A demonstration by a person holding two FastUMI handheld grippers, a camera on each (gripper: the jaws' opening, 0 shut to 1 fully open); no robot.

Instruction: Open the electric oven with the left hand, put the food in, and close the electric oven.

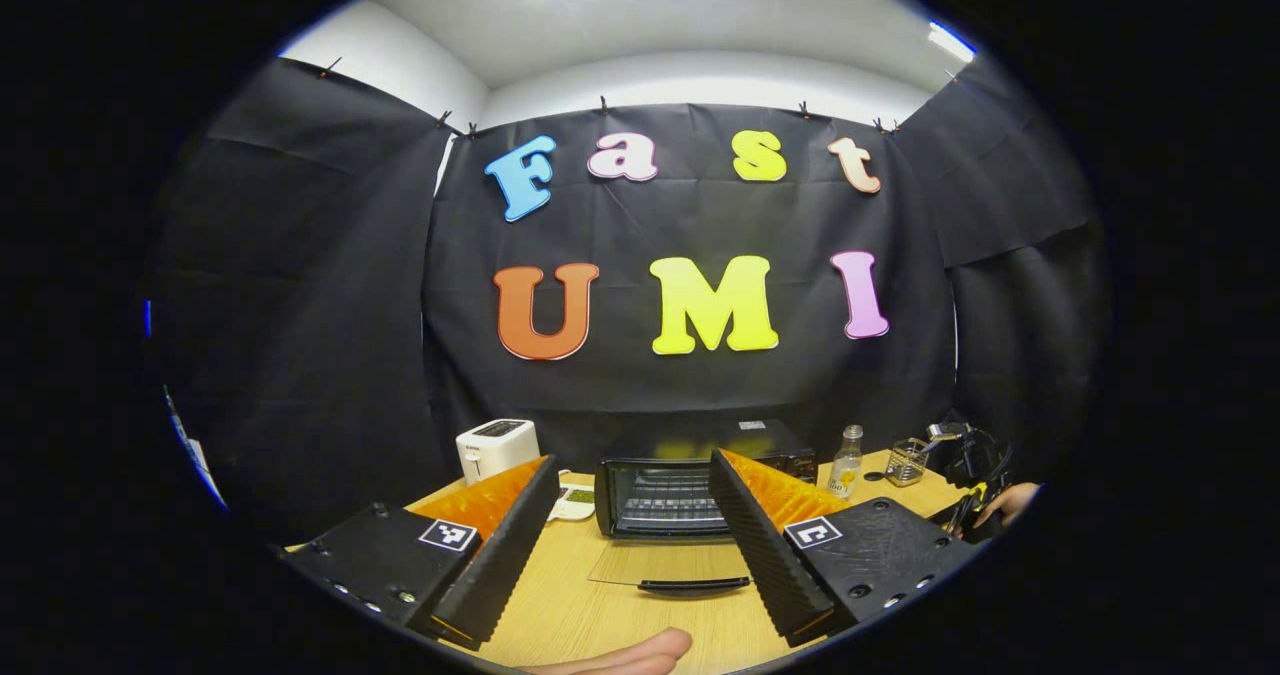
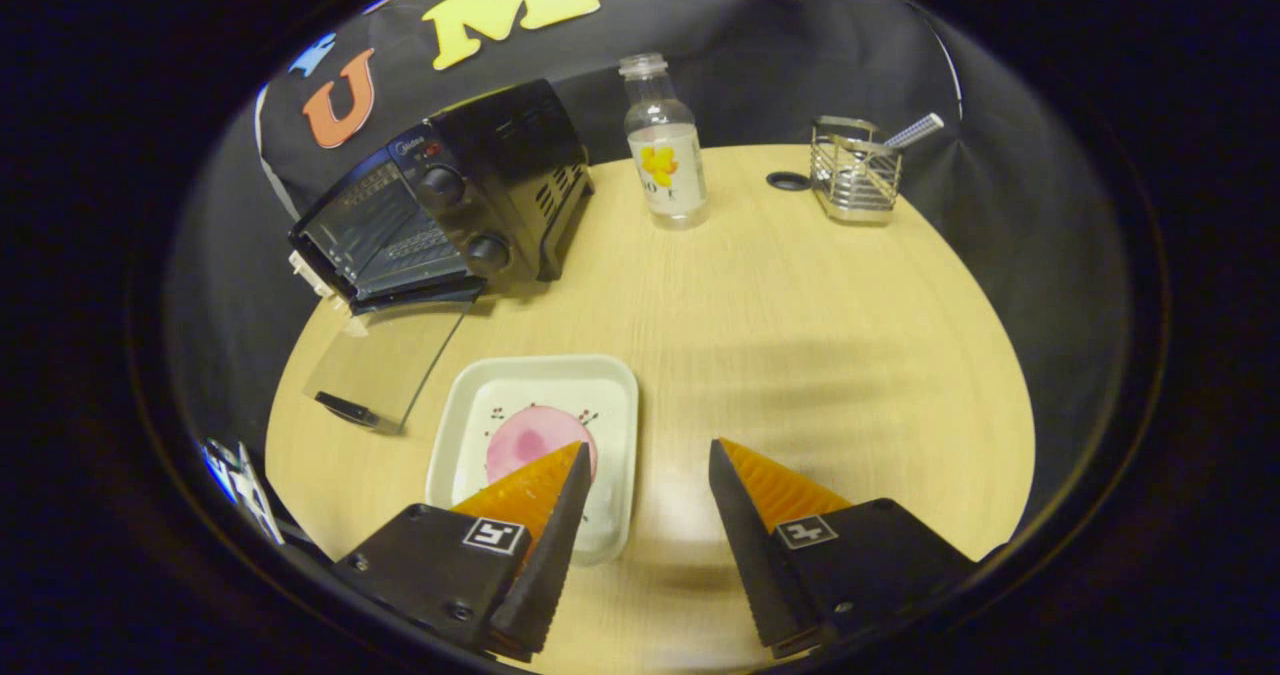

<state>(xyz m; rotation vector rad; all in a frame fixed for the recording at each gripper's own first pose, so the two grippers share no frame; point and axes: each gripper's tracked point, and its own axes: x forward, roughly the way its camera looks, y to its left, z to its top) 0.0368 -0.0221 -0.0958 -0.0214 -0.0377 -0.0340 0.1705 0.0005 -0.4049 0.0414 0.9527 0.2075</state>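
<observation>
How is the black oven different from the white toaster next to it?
The oven is black and wide; the toaster is white and narrower. The oven has a glass door, folded down open onto the table; the toaster shows no door, only slots on top. Both stand on the wooden table.

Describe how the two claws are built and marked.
Left claw and right claw match: each has two wedge-shaped fingers tapering to a point, with ribbed inner faces. Each finger sits on a black textured block carrying a small square black-and-white tag and screw holes. No cables or sleeves are visible on them.
</observation>
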